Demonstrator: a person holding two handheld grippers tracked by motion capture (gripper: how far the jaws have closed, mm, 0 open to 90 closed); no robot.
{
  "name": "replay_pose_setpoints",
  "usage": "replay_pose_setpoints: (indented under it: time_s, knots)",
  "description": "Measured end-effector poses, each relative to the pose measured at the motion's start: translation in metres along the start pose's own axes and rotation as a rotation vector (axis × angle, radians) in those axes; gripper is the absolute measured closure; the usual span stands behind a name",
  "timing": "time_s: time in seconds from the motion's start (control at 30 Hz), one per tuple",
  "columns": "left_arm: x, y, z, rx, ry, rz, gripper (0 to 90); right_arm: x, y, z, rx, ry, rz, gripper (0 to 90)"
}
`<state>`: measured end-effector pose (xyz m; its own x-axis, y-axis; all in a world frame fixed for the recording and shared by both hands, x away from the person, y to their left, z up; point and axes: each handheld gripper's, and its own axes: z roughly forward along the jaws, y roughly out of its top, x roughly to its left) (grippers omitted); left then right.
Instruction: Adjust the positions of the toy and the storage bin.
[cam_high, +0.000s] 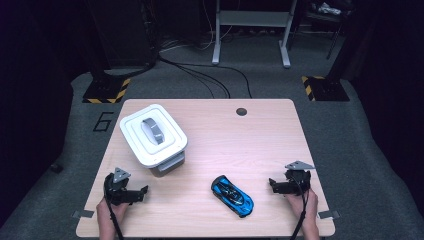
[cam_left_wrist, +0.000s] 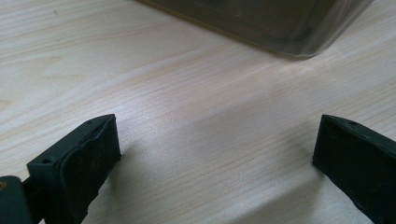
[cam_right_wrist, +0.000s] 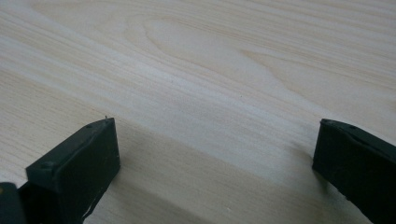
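Claws: two; car, box: one each.

Plenty of bare table between the white lidded box at the back left and the blue toy car near the front, so either open claw has room to slide around both.

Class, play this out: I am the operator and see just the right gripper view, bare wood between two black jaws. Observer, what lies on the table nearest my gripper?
Observer: A blue toy car, a little way off from your right gripper, untouched.
Operator: Anything else on the table?
Observer: A white lidded box, closed, at the far left.
Operator: And the other gripper?
Observer: The left gripper is open and empty, just short of that box.
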<state>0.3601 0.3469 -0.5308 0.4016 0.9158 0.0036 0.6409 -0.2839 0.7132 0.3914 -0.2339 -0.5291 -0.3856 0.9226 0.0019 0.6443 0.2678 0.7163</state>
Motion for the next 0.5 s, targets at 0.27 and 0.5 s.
replay_pose_setpoints:
  time_s: [0.27,0.5]
  knots:
    - [-0.0013,-0.0007,0.0007,-0.014,0.001,-0.005,0.9,-0.0006,-0.0005,-0.0006,0.002,0.004,-0.017,0.0]
    - [-0.002,-0.0008,0.0005,-0.022,0.008,0.004,1.8,-0.0003,-0.0003,-0.0007,0.004,0.005,-0.017,0.0]
